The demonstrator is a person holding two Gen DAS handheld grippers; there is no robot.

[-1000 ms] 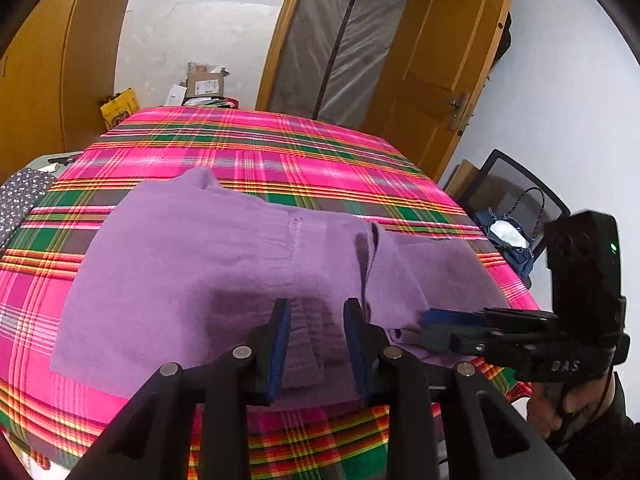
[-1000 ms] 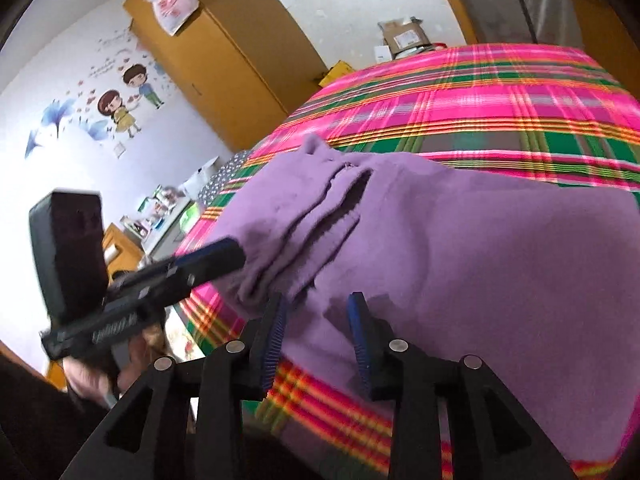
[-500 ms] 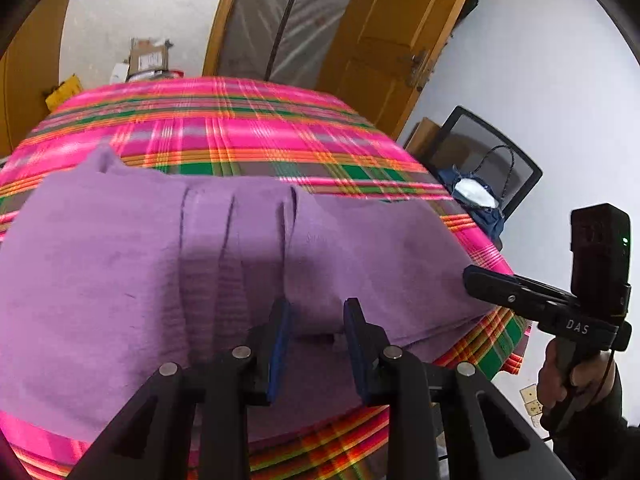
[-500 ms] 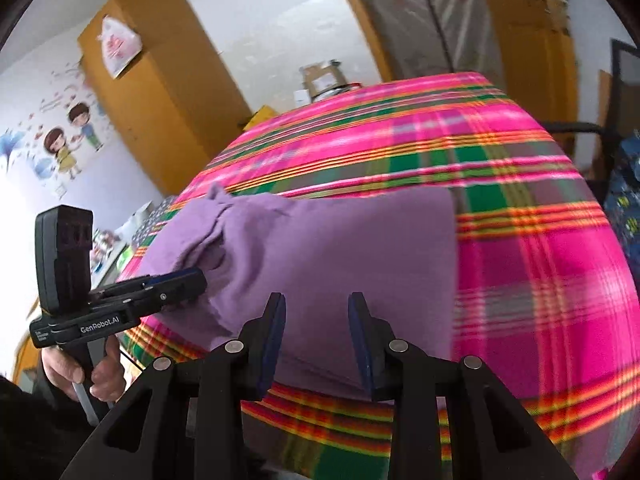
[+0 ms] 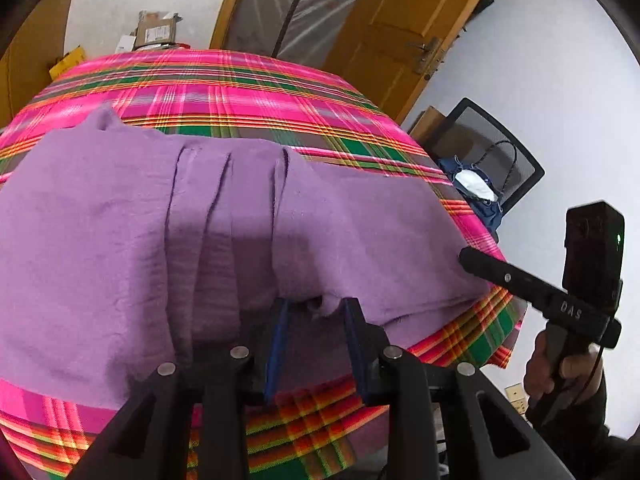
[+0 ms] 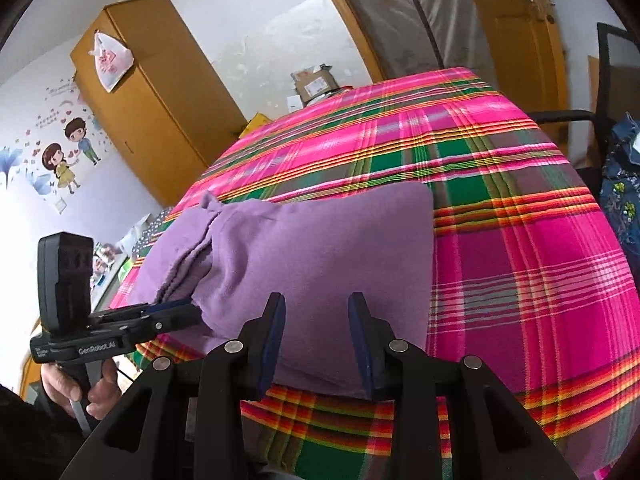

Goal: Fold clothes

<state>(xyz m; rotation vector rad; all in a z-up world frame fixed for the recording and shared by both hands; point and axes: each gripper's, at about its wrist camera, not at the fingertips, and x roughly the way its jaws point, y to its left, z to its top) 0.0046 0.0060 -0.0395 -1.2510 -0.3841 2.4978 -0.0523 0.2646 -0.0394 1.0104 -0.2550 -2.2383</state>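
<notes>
From the left wrist view, we see the purple garment [image 5: 248, 216] spread over the plaid-covered tabletop [image 5: 256, 92], filling the middle from 9 o'clock across to 3 o'clock. Our left tool [image 5: 313, 320] sits at 6 o'clock, right at the garment's near hem. Its jaws are closing, and a small flap of the purple hem hangs between the 2 blue pads; we cannot tell whether the pads press it yet. Several lengthwise folds run up toward 12 o'clock from the tool. At 3 o'clock the right tool [image 5: 466, 256] reaches in with its tip against the garment's right edge, gripped by a hand [image 5: 560, 368].

From the right wrist view, the garment [image 6: 304, 256] lies from 9 o'clock to the centre, bare plaid [image 6: 520, 240] to 3 o'clock. The right tool [image 6: 316, 336] at 6 o'clock stands released, jaws apart over the cloth's near edge, nothing pinched. At 9 o'clock the left tool [image 6: 188, 314] meets the bunched folded edge, a hand [image 6: 80, 392] holding its handle.
</notes>
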